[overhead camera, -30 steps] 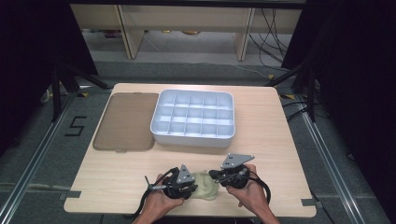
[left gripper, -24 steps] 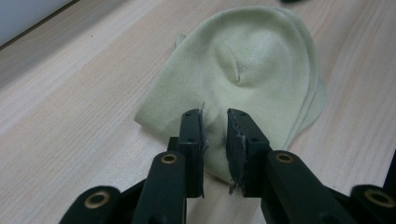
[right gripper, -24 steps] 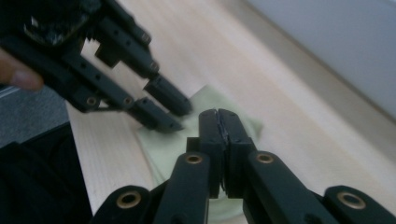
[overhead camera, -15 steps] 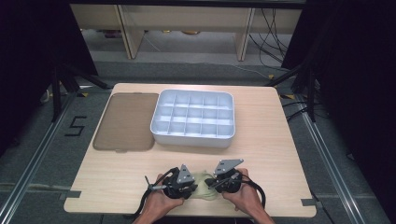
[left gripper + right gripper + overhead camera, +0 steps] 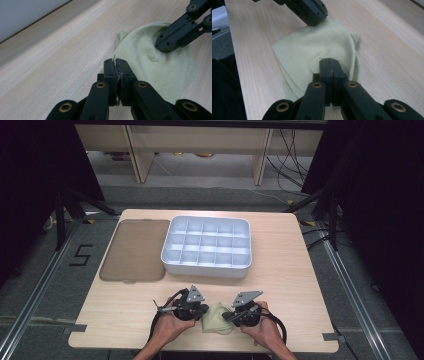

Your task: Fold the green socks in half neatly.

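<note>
Pale yellow-green cloth [image 5: 216, 320] lying crumpled on wooden table [image 5: 300, 270], near front edge, between both hands. Well apart from white compartment tray [image 5: 206, 247] at table centre and flat brown lid [image 5: 134, 250] just left of tray.

Left gripper [image 5: 116, 65]: jaws brought together, having just been closing, w/ thin edge of cloth pinched between pads at cloth's left border. In high view, gripper [image 5: 199, 312] at cloth's left side, held by left hand [image 5: 167, 330].

Right gripper [image 5: 329, 65]: jaws fully together, tips pressed down on cloth's near fold; fabric dimpled at tips, hold on fabric itself hard to confirm. In high view, gripper [image 5: 229, 316] at cloth's right side, right hand [image 5: 262, 332] behind it.

Opp. gripper seen in each gripper view, tip resting on far part of cloth.
</note>
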`<state>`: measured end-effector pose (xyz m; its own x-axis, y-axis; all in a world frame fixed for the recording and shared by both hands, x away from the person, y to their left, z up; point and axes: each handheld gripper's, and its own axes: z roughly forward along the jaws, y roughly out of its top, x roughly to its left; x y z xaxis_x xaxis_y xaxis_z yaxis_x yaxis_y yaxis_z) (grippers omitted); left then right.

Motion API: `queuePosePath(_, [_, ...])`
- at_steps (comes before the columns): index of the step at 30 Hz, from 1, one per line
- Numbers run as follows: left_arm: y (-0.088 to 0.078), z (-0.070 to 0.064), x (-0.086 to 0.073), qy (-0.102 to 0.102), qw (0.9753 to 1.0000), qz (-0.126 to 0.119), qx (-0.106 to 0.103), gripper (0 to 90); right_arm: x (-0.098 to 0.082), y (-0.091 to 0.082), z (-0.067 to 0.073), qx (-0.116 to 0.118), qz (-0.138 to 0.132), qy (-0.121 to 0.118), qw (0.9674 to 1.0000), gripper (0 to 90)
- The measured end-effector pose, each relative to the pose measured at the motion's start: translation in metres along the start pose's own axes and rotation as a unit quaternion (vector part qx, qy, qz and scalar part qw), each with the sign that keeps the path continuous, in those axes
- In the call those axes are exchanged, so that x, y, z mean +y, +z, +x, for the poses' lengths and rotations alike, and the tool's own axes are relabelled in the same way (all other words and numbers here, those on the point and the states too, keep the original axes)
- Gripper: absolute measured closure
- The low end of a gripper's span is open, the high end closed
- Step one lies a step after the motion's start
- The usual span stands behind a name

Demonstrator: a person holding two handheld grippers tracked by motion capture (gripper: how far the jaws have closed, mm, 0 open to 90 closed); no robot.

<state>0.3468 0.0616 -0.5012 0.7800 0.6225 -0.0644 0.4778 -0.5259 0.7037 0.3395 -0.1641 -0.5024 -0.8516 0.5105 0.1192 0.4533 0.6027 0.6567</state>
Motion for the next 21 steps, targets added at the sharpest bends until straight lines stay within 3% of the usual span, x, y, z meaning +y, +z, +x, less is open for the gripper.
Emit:
queuePosePath(7, [0.004, 0.000, 0.001, 0.011, 0.9999, 0.006, -0.001, 87.5, 0.001, -0.002, 0.000, 0.002, -0.005, 0.003, 1.0000, 90.0])
queuePosePath(12, [0.006, 0.000, 0.001, 0.002, 1.0000, 0.005, -0.001, 87.3, 0.020, -0.013, -0.007, -0.018, -0.053, -0.001, 0.9984, 90.0])
queuePosePath(14, [0.005, 0.000, 0.001, 0.008, 0.9999, 0.008, 0.002, 87.2, 0.023, -0.011, -0.008, -0.020, -0.053, -0.004, 0.9984, 90.0])
queuePosePath(17, [0.005, 0.000, 0.001, 0.008, 0.9999, 0.007, 0.002, 86.7, 0.021, 0.004, -0.013, -0.032, -0.017, -0.010, 0.9993, 90.0])
queuePosePath(21, [0.006, 0.000, 0.000, 0.001, 1.0000, 0.004, 0.001, 86.5, 0.015, 0.006, -0.019, -0.038, -0.011, -0.004, 0.9992, 90.0])
